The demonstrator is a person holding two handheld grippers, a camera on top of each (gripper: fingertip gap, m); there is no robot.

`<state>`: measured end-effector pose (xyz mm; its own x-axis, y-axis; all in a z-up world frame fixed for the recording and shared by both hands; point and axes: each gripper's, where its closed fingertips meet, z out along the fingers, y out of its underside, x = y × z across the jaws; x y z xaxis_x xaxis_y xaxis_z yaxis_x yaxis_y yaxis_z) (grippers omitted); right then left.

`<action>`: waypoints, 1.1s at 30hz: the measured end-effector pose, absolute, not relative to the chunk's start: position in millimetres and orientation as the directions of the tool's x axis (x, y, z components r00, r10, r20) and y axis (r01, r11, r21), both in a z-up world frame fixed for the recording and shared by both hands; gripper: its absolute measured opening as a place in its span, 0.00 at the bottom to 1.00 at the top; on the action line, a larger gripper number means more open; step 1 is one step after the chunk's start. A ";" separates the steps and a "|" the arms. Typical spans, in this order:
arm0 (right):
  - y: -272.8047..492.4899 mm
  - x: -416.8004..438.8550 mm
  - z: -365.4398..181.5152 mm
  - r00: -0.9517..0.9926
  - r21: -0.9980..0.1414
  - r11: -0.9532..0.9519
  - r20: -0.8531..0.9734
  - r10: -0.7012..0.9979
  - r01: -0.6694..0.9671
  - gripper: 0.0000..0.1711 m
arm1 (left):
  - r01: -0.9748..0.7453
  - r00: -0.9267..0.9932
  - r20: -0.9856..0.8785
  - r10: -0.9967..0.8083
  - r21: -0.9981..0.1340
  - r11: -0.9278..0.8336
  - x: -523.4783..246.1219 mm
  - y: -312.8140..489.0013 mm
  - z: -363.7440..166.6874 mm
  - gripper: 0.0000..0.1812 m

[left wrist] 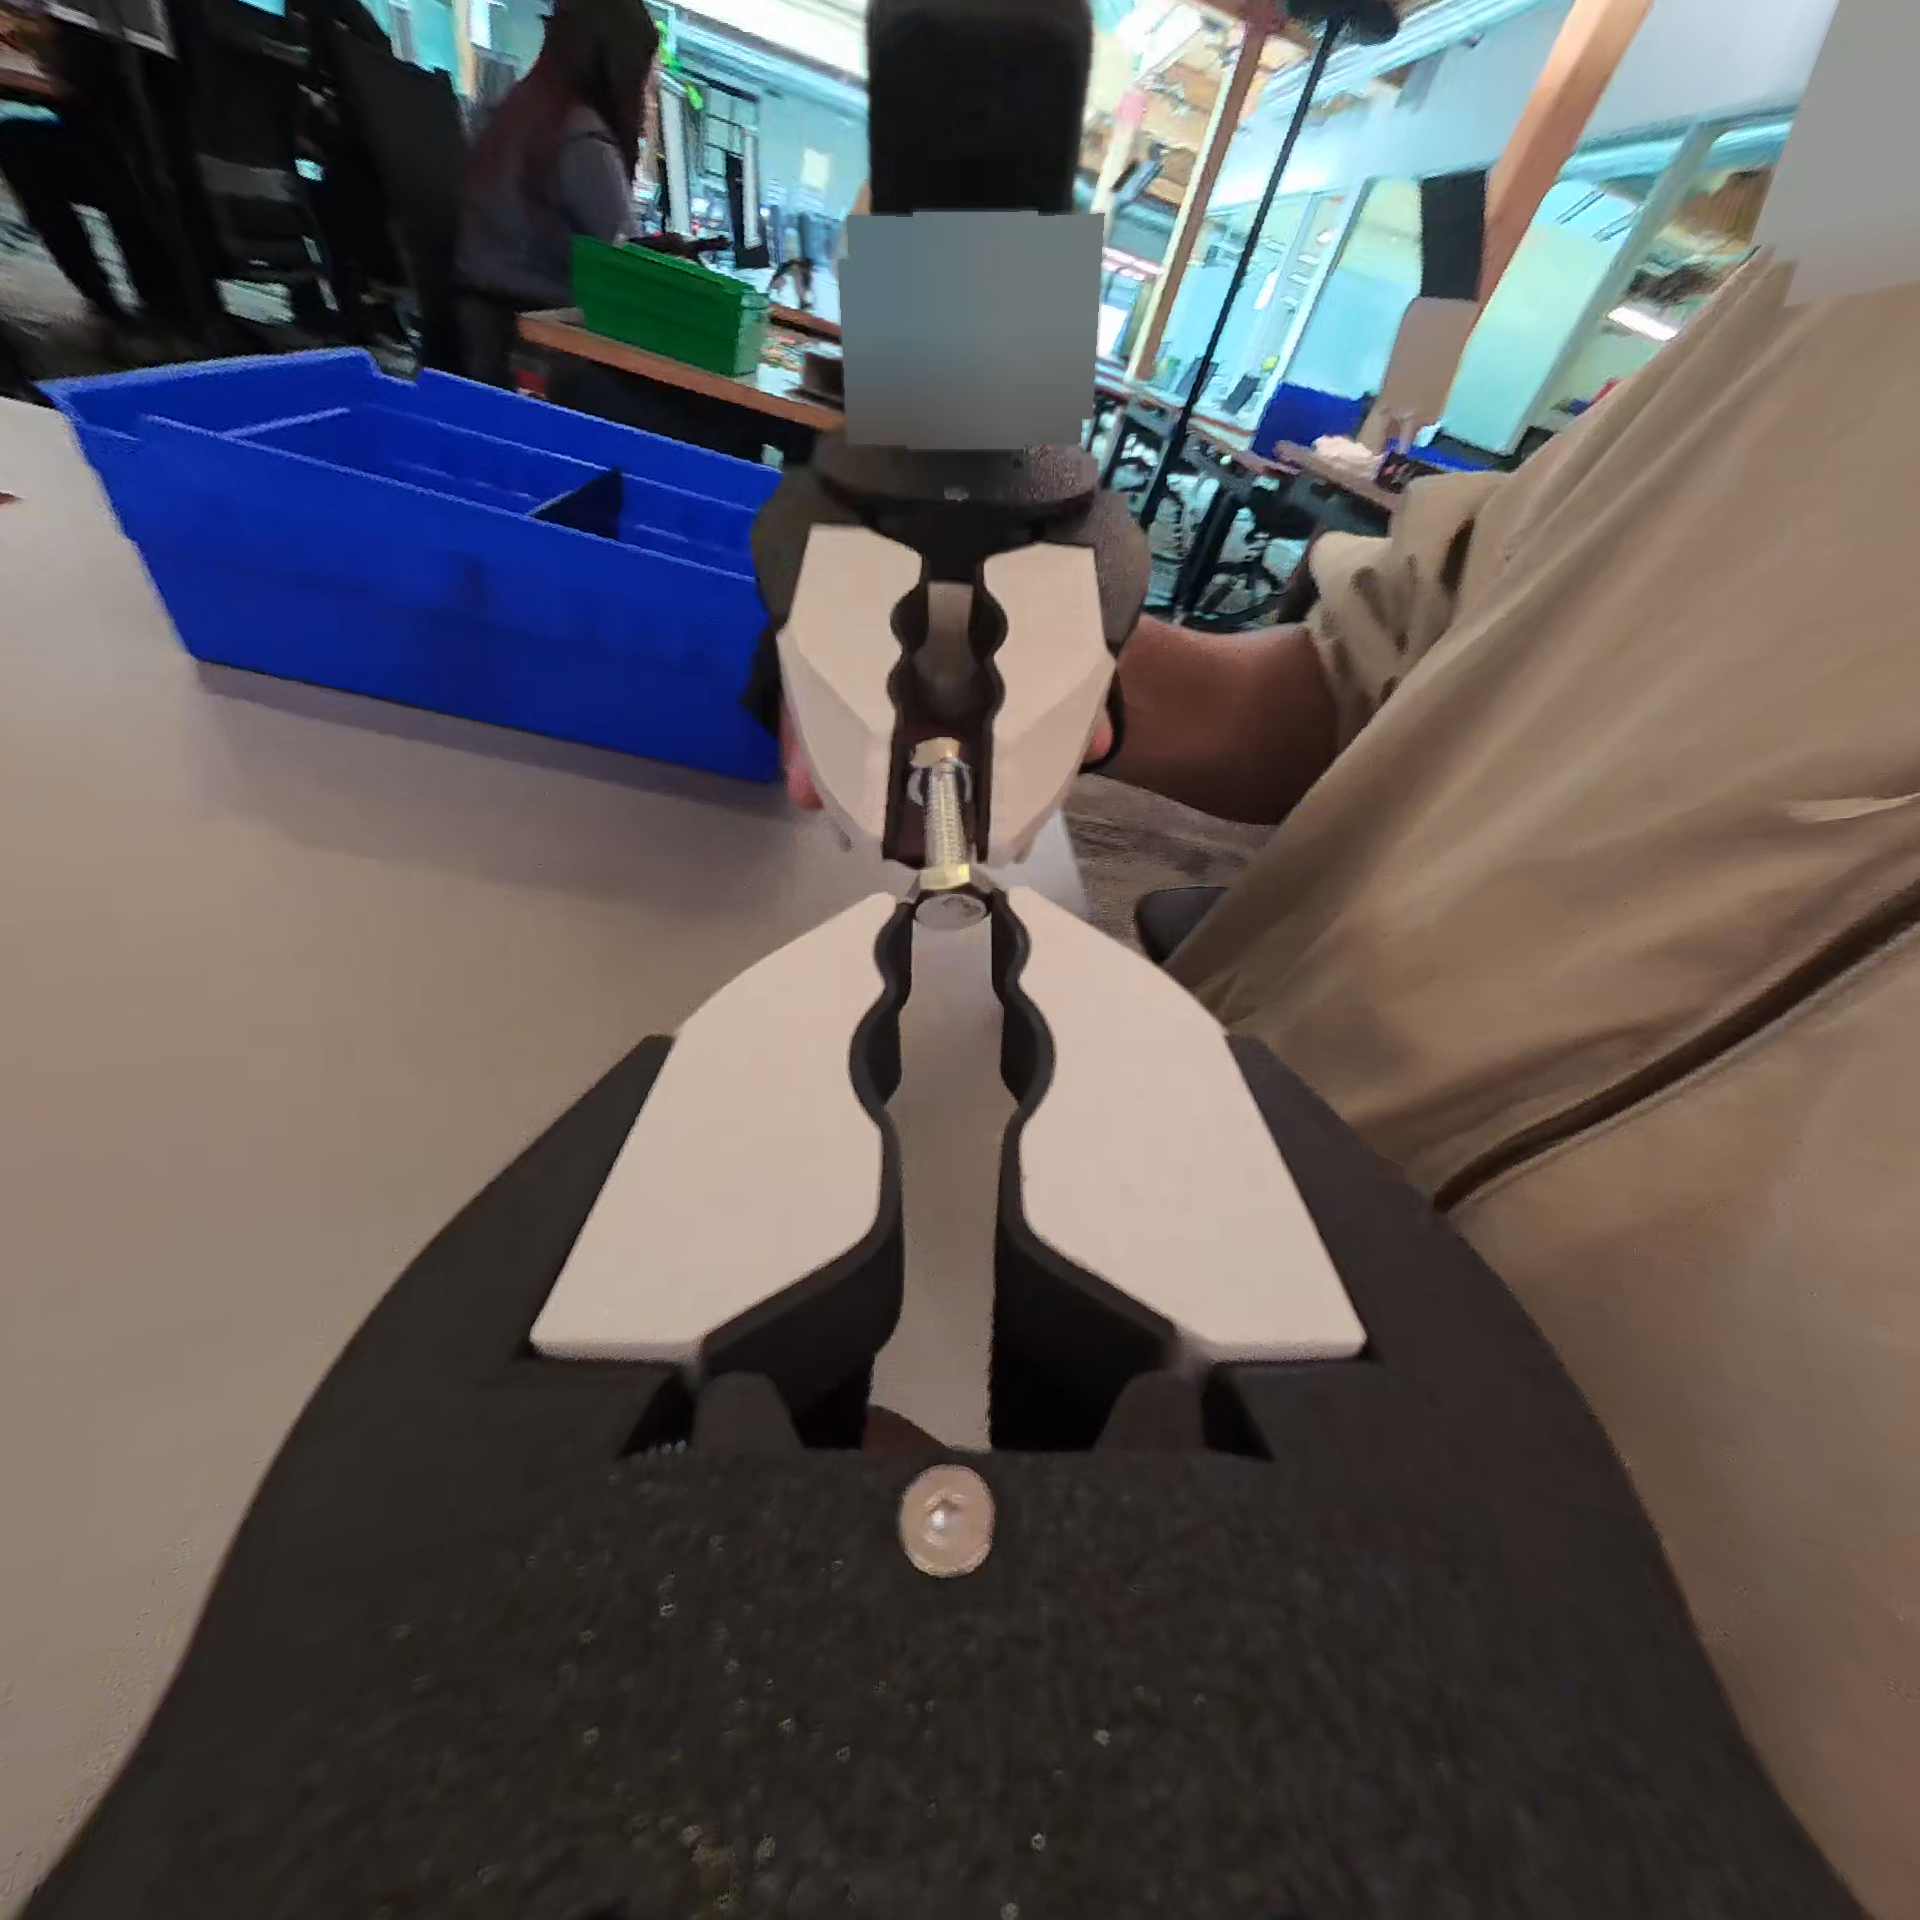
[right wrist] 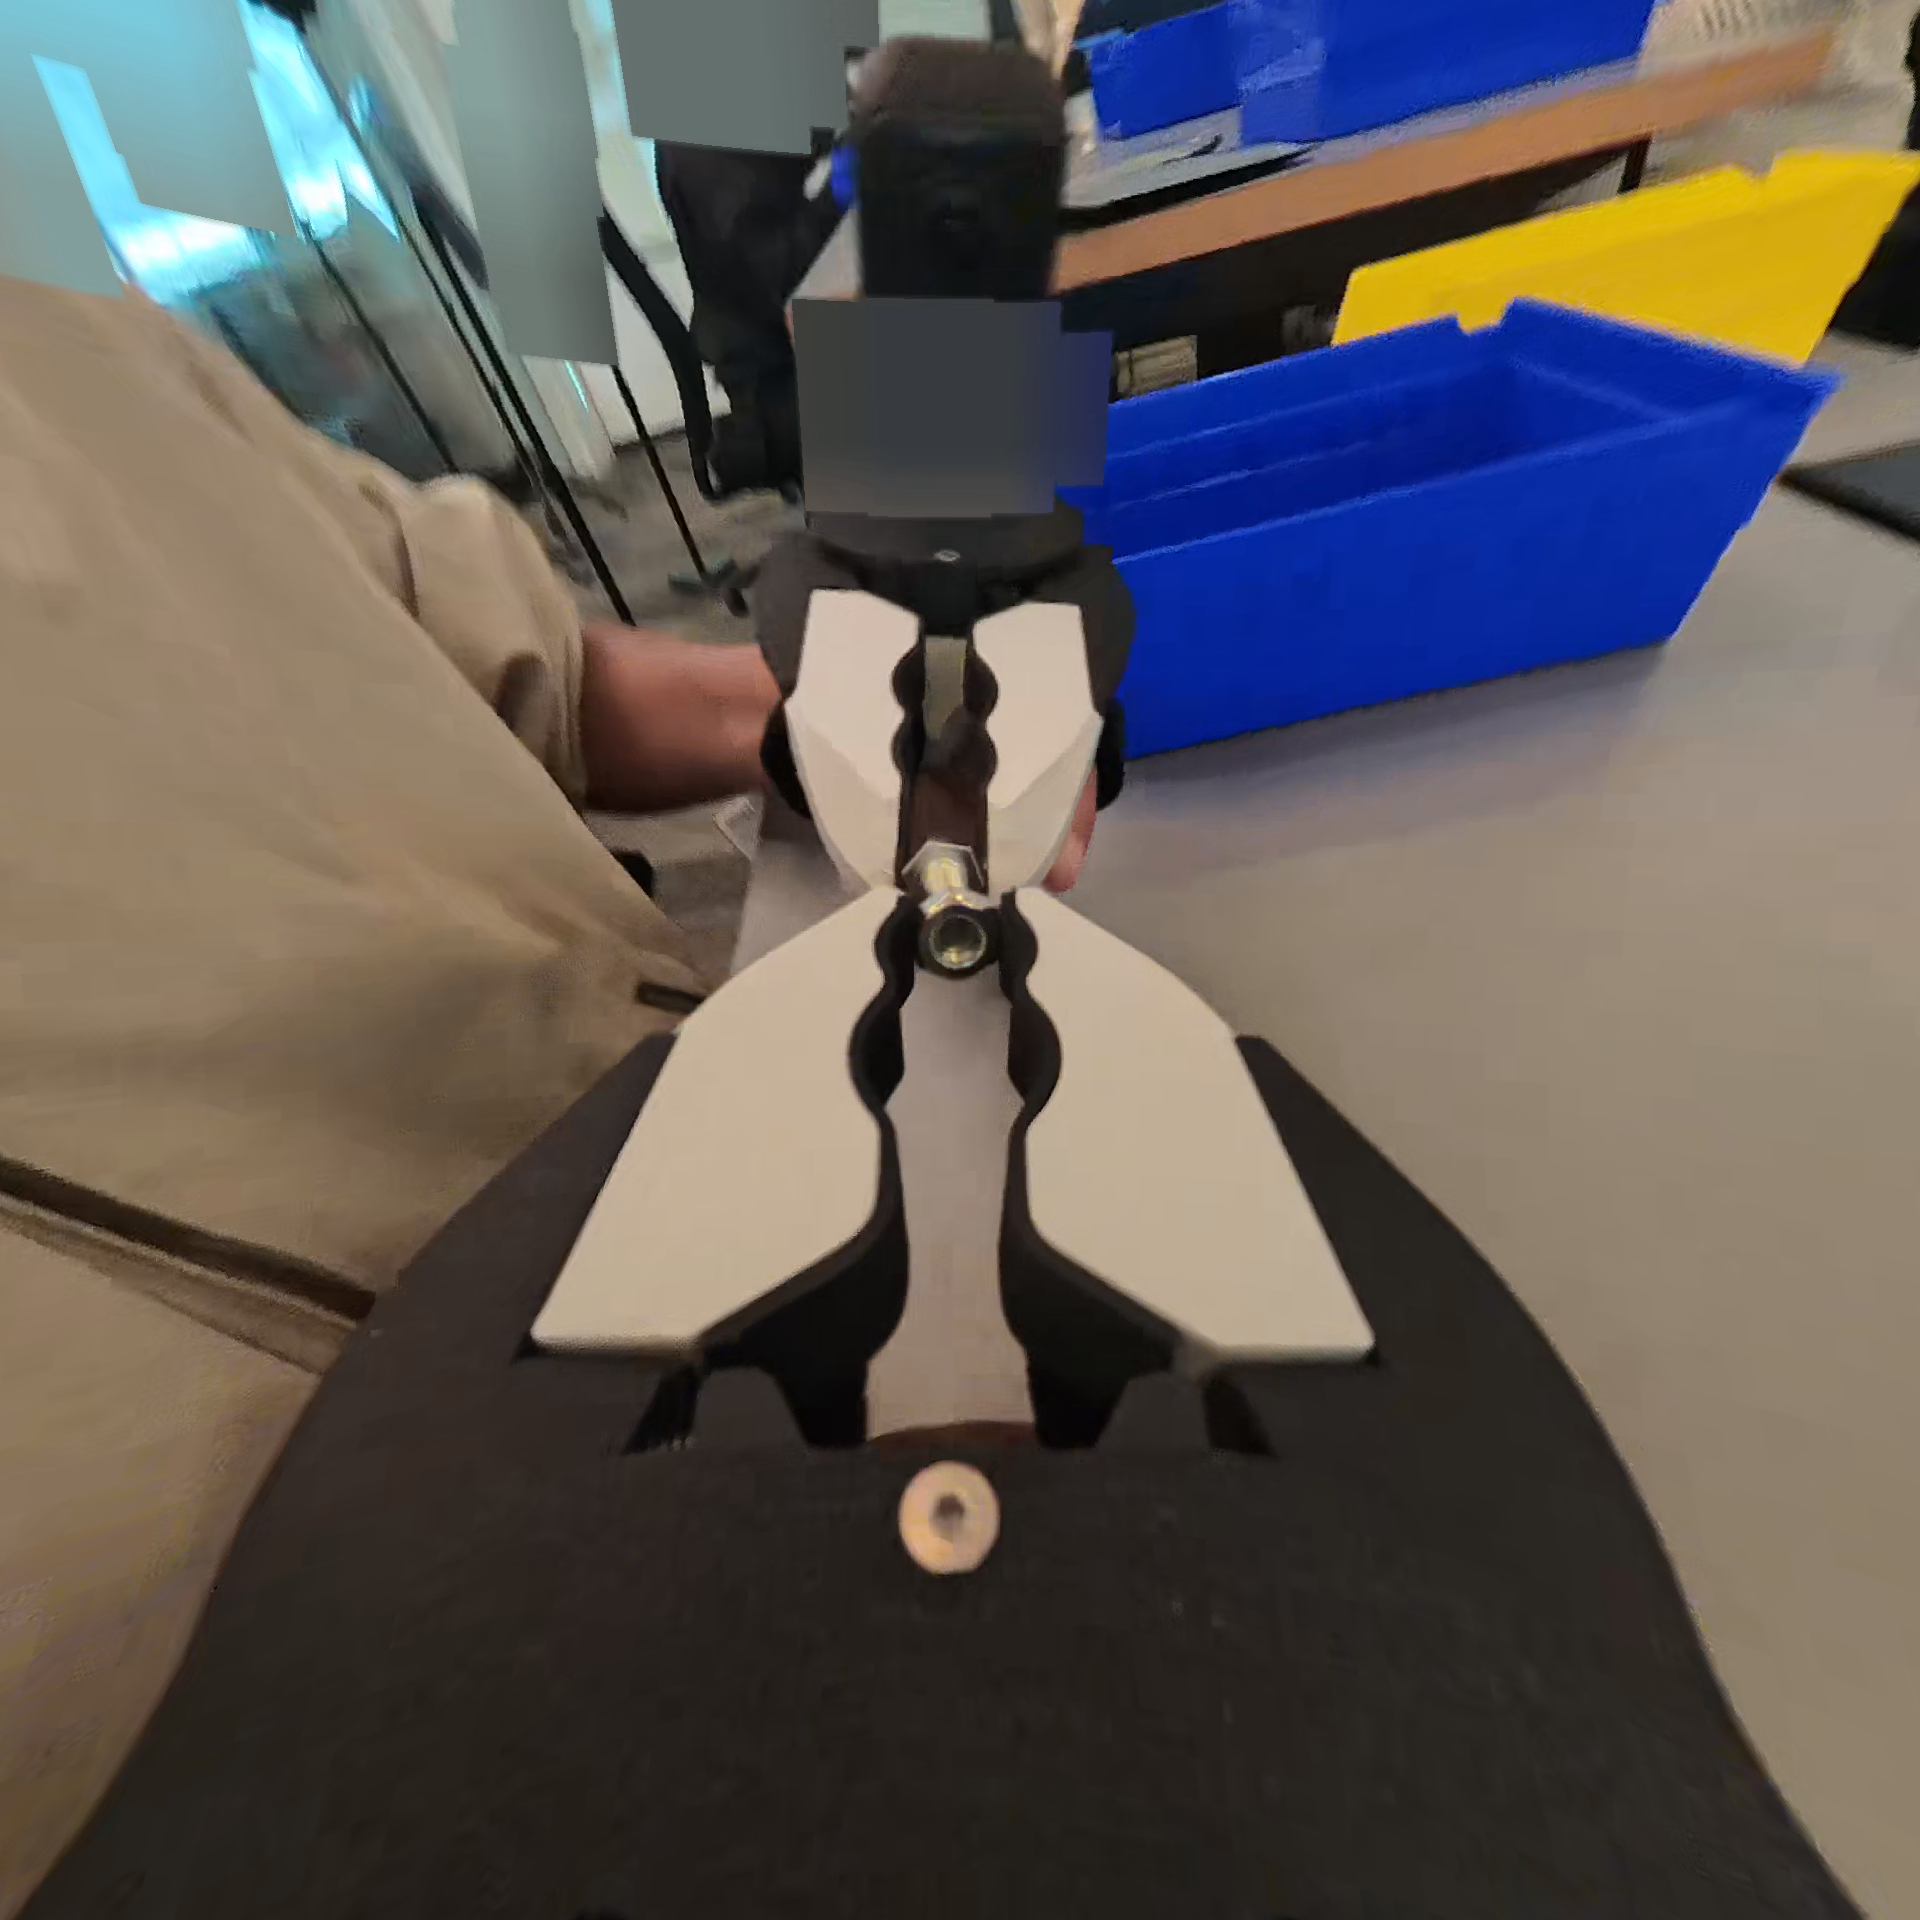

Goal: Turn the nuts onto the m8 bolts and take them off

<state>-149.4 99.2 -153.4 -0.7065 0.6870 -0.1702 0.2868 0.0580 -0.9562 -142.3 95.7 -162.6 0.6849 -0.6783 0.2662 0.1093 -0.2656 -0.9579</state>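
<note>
Left gripper (left wrist: 948, 914): fingertips pinched on the hex head of the bolt (left wrist: 943, 821); white fingers with black wavy inner edges, gap narrow at the tips.
Right gripper (right wrist: 956, 940): tips pressed onto a nut (right wrist: 957, 941), its threaded bore facing the camera.
Bolt: held in the air between the two grippers, above the grey table (left wrist: 312, 987); threaded shank runs from the left tips toward the right gripper, which faces it tip to tip.
Second nut (left wrist: 945, 876): sits on the shank just beside the bolt head.
Thread engagement: nut at the far end appears seated on the shank; depth unclear from either view.
Blue bin (left wrist: 447, 561): on the table beyond the grippers, apart from them.
Operator: tan sleeve (left wrist: 1558, 831) alongside.
</note>
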 end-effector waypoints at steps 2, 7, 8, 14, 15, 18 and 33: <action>95.2 -144.4 -148.1 -0.749 -0.965 0.184 -0.018 0.663 0.186 0.09 | 0.157 0.620 0.331 -0.711 -0.941 -0.301 -134.2 90.5 -159.8 0.08; 88.6 -138.3 -135.4 -0.758 -0.908 0.417 0.301 0.578 -0.042 0.09 | 0.369 0.362 0.553 -0.750 -0.824 -0.430 -125.3 81.4 -144.5 0.08; 87.3 -137.2 -134.0 -0.753 -0.885 0.458 0.357 0.553 -0.083 0.09 | 0.397 0.302 0.585 -0.752 -0.795 -0.458 -123.7 79.4 -142.8 0.08; 81.7 -131.6 -129.2 -0.625 -0.657 0.664 0.696 0.354 -0.356 0.09 | 0.485 0.049 0.678 -0.734 -0.658 -0.576 -115.8 73.1 -138.7 0.08; 81.7 -131.5 -129.6 -0.604 -0.624 0.682 0.727 0.327 -0.381 0.09 | 0.495 0.031 0.681 -0.731 -0.646 -0.581 -115.3 73.2 -139.9 0.08; 87.0 -134.4 -135.3 -0.643 -0.661 0.676 0.679 0.354 -0.326 0.09 | 0.502 0.075 0.683 -0.727 -0.655 -0.564 -118.9 77.9 -145.3 0.08; 110.9 -151.0 -159.7 -0.633 -0.934 -0.142 -0.329 0.701 0.328 0.31 | 0.105 0.737 0.235 -0.633 -0.966 -0.237 -160.5 103.3 -161.8 0.08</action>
<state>-151.0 110.9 -159.7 -0.6328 0.7010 -0.3289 0.3284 -0.1417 -0.9338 -160.5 103.3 -161.8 0.7371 -0.6335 0.2354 0.1046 -0.2372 -0.9658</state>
